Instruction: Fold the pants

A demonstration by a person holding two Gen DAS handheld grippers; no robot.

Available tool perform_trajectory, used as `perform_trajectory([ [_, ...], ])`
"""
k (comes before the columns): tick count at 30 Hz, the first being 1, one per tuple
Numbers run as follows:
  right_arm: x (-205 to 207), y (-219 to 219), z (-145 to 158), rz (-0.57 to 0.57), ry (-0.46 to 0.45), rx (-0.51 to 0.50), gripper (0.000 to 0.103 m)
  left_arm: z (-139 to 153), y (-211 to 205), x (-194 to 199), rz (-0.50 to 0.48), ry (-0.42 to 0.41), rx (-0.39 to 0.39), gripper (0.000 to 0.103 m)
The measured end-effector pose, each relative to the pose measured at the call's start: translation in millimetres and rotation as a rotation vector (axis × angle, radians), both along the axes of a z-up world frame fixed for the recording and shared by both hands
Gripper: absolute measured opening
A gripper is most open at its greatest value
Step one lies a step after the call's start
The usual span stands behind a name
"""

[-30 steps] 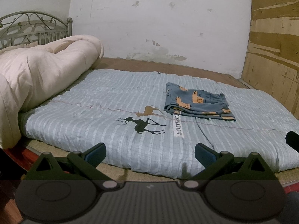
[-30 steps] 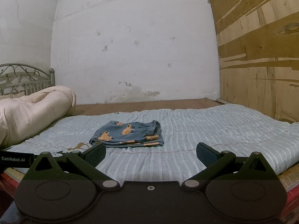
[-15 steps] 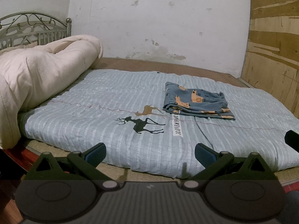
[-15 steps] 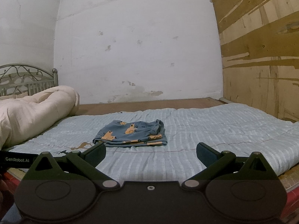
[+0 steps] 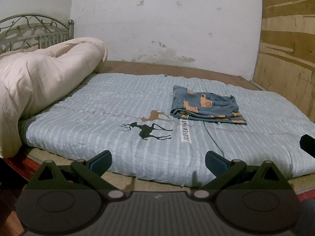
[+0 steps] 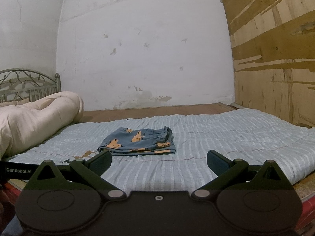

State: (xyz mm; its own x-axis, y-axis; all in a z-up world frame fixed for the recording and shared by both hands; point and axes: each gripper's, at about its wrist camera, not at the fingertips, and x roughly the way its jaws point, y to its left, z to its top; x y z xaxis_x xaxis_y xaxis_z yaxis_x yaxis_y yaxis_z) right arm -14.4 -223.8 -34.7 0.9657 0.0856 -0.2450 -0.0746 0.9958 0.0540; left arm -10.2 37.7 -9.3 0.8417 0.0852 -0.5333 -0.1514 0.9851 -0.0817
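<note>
The blue pants (image 5: pixel 206 106) with orange print lie folded in a small flat stack on the light blue striped quilt (image 5: pixel 118 106); they also show in the right wrist view (image 6: pixel 137 140). My left gripper (image 5: pixel 158 162) is open and empty, held back at the bed's near edge, well short of the pants. My right gripper (image 6: pixel 158 160) is open and empty, also at the near edge, with the pants ahead and slightly left. The left gripper's body (image 6: pixel 17 170) shows at the left edge of the right wrist view.
A rolled cream duvet (image 5: pixel 39 82) lies at the left by the metal headboard (image 5: pixel 35 31). A plywood wall (image 6: pixel 275 59) bounds the right side, a white wall (image 5: pixel 167 23) the far side. A deer print (image 5: pixel 149 130) marks the quilt.
Both views have shifted slightly; the pants appear a little further right in the right wrist view. The pants themselves have not moved and both grippers stay open.
</note>
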Motion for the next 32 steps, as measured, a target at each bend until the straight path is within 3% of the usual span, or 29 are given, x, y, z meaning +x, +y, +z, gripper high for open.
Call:
perform_trajectory([
  [18, 1, 2, -3, -0.010, 0.012, 0.007, 0.102, -2, -3, 5, -0.007, 0.022, 0.037, 0.102],
  [32, 11, 2, -10, -0.014, 0.048, 0.005, 0.102, -4, 2, 15, -0.022, 0.029, 0.011, 0.102],
])
